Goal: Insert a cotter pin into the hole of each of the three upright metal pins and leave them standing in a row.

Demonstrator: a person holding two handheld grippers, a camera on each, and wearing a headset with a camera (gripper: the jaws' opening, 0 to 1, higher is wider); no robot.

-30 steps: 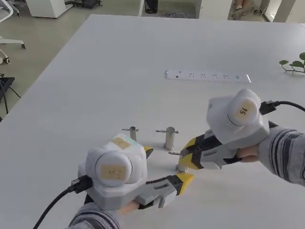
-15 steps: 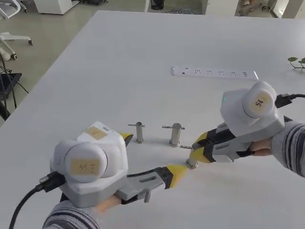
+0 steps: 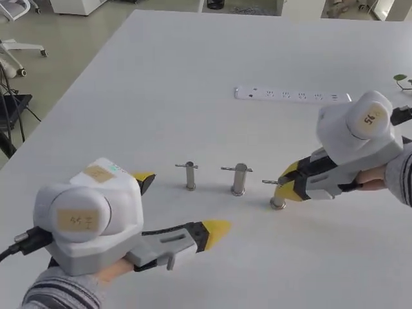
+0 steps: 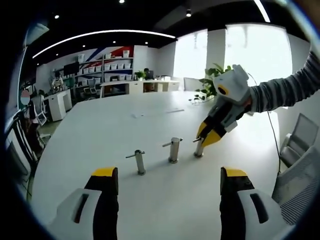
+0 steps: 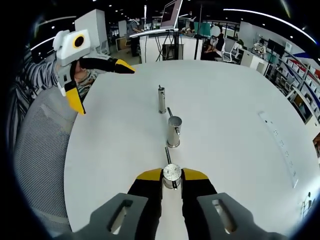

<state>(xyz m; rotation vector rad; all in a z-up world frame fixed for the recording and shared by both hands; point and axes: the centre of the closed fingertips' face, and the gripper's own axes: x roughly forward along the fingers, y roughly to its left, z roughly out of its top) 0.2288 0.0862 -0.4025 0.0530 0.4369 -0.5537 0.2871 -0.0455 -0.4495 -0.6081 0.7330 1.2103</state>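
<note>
Three upright metal pins stand in a row on the white table (image 3: 161,96). The left pin (image 3: 190,176) and the middle pin (image 3: 239,179) each have a cotter pin through the top. My right gripper (image 3: 285,187) is shut on the third pin (image 3: 278,201), and a cotter pin (image 3: 270,182) sticks out of that pin to the left. In the right gripper view the yellow-tipped jaws press on the pin's head (image 5: 172,174). My left gripper (image 3: 180,205) is open, to the left of the row, holding nothing. The left gripper view has the row (image 4: 173,150) ahead of it.
A white power strip (image 3: 293,96) lies further back on the table. A small plant (image 3: 402,80) is at the right edge. The table's left edge (image 3: 58,109) drops to the floor, with chairs beyond it.
My left gripper has drawn back to the left, away from the third pin it was beside. The right gripper still grips that pin. The head camera has shifted.
</note>
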